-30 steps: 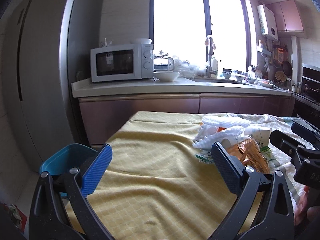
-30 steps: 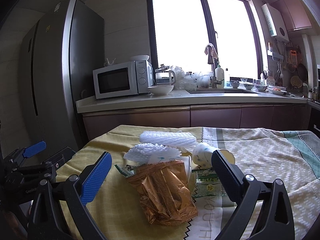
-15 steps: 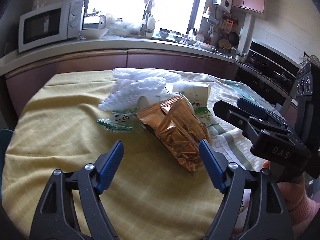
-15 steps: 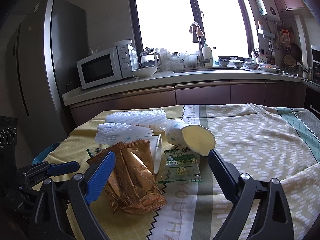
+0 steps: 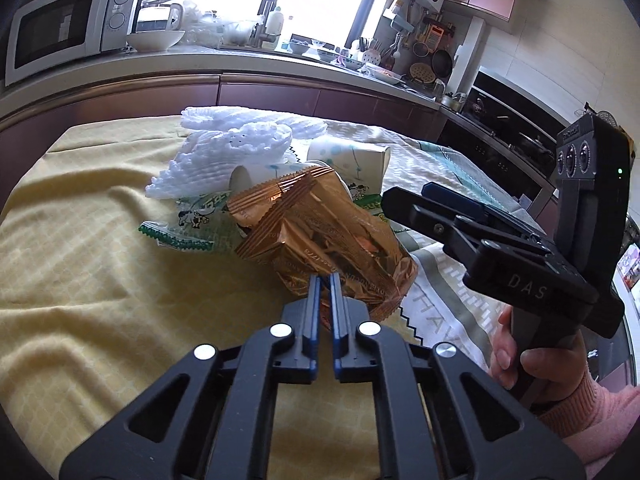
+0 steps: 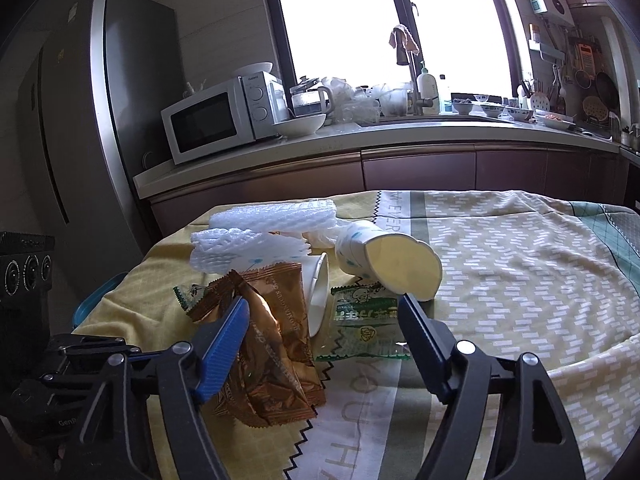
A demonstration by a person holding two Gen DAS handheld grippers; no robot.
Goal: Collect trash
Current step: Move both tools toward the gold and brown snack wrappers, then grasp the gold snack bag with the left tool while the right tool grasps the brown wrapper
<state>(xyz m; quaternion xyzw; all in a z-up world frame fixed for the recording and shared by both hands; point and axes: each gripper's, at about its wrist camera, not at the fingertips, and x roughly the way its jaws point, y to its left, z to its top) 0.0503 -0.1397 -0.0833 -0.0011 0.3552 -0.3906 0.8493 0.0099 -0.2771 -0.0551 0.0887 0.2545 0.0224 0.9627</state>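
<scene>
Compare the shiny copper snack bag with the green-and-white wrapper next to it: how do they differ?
The copper snack bag is crinkled, puffy and metallic; the green-and-white wrapper lies flat, partly see-through, with cartoon print. The bag is clearly bigger. Both lie on the tablecloth with zigzag-cut edges.

wrapper (image 5: 328, 236): glossy copper foil | tablecloth (image 5: 100, 280): matt woven cloth | netting (image 6: 256, 236): white foam

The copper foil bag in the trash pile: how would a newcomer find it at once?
On the yellow tablecloth below the kitchen counter, a trash pile lies near the front edge. The copper foil bag is its nearest piece, crumpled beside a tipped paper cup. It alone is shiny brown metallic; the neighbours are white or green.
</scene>
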